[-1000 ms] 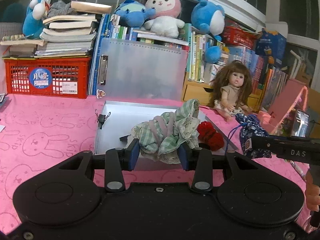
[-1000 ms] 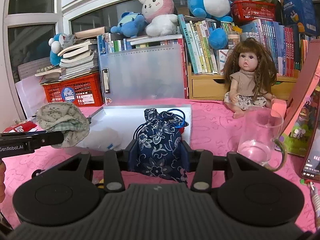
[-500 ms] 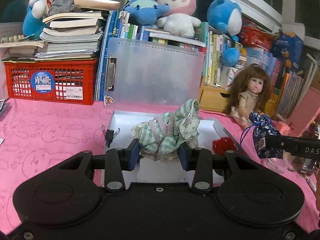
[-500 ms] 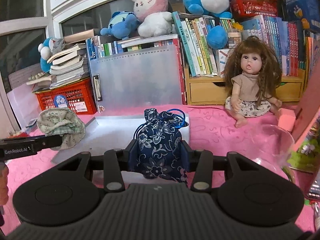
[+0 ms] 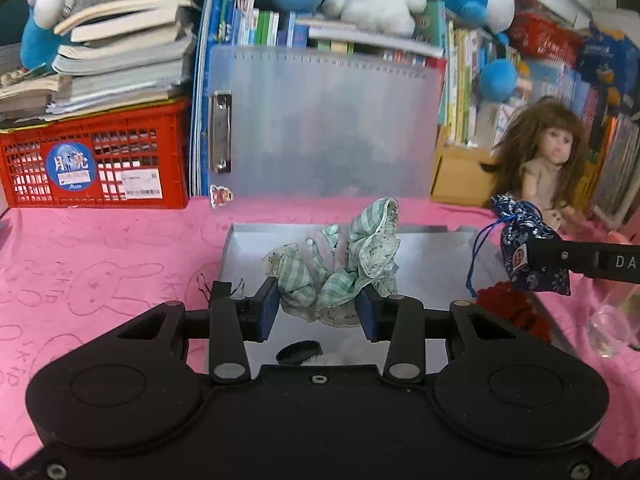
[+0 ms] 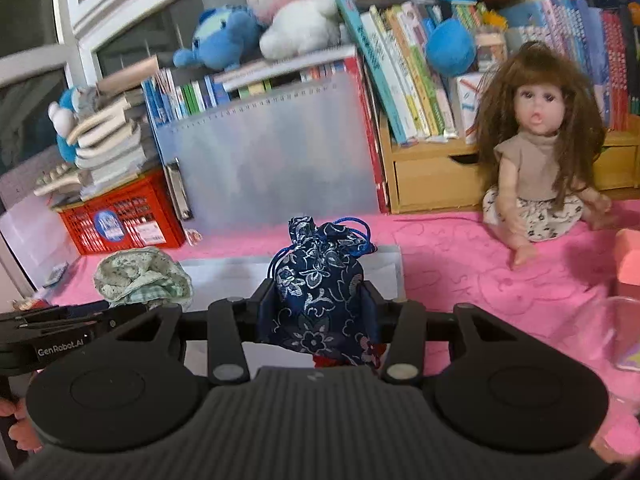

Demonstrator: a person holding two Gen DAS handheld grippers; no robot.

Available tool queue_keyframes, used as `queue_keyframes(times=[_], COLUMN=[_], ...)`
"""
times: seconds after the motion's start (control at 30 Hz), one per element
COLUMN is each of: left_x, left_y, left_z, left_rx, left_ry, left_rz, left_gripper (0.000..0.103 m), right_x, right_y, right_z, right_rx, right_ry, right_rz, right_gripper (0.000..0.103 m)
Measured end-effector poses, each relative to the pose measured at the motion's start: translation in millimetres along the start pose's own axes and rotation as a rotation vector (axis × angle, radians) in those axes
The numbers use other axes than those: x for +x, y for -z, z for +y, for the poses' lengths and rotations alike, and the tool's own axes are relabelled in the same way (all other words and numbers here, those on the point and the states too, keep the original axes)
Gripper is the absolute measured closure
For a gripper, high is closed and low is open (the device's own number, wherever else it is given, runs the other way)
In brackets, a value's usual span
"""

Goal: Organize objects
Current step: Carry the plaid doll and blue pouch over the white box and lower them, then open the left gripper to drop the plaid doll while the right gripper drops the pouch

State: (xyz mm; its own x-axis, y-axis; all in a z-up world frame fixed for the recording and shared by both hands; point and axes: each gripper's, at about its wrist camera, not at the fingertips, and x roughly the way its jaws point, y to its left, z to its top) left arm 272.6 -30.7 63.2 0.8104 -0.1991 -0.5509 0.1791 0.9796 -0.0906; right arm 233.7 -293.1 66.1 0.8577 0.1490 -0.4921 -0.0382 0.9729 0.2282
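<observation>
My left gripper (image 5: 318, 308) is shut on a crumpled green checked cloth (image 5: 340, 264), held above the open translucent box (image 5: 432, 268) on the pink table. From the right wrist view the same cloth (image 6: 142, 278) hangs at the left, over the box's near-left part. My right gripper (image 6: 318, 312) is shut on a navy floral drawstring pouch (image 6: 320, 284), also over the box (image 6: 224, 280). In the left wrist view that pouch (image 5: 528, 248) hangs at the box's right side. A red fuzzy item (image 5: 508, 308) and a small black round thing (image 5: 298, 353) lie in the box.
The box's lid (image 5: 320, 124) stands upright behind it. A red crate (image 5: 96, 160) with stacked books is at the back left. A doll (image 6: 540, 160) sits at the back right by a wooden drawer shelf (image 6: 432, 176). A glass (image 6: 616, 336) stands at the right.
Both grippers have carried their loads forward toward the back of the table, and the lid and books loom larger. In the left view the box has slid to the centre.
</observation>
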Motion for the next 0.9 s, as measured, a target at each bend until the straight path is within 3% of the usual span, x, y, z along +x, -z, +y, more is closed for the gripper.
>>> queue_keyframes(times=[0.23, 0.57, 0.8, 0.9], left_x=[27, 41, 44, 44], left_y=[6, 15, 17, 16], left_z=[1, 5, 9, 10], left_rx=[0.013, 0.018, 0.007, 0.011], left_ry=[-0.010, 0.003, 0.007, 0.006], left_rz=[0.041, 0.100, 0.125, 0.128], left_gripper=[0.064, 0.063, 0.058, 0.050], right_x=[33, 48, 51, 50], right_y=[5, 9, 14, 15], right_z=[-2, 7, 10, 10], right_rx=[0.007, -0.021, -0.039, -0.036], right_ry=[0.008, -0.038, -0.059, -0.064], right_rz=[0.049, 0.075, 0.093, 0.090], right_gripper=[0.055, 0.055, 0.052, 0.048])
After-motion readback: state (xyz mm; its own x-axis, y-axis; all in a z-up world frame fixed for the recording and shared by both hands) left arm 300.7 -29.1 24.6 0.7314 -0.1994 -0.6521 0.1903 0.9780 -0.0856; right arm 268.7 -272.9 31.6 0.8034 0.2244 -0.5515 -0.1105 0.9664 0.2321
